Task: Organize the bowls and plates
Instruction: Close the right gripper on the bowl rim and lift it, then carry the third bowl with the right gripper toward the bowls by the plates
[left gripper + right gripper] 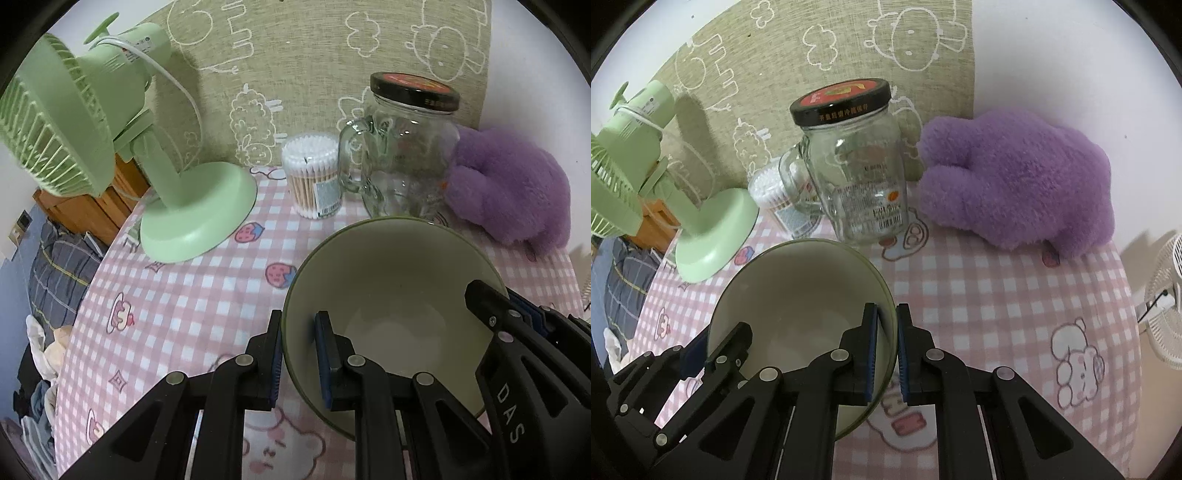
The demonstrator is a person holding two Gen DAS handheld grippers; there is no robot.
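Note:
A green bowl (391, 280) with a pale inside is held tilted above the pink checked tablecloth (177, 302). My left gripper (298, 354) is shut on the bowl's left rim, one finger outside and one inside. My right gripper (884, 350) is shut on the bowl's (798, 291) right rim in the same way. Each gripper shows in the other's view, at the opposite rim. No plates are in view.
A green desk fan (110, 147) stands at the back left. A tub of cotton swabs (314, 173), a glass jar with a black lid (406, 147) and a purple plush toy (509, 188) line the back. A white fan (1167, 302) stands off the table's right edge.

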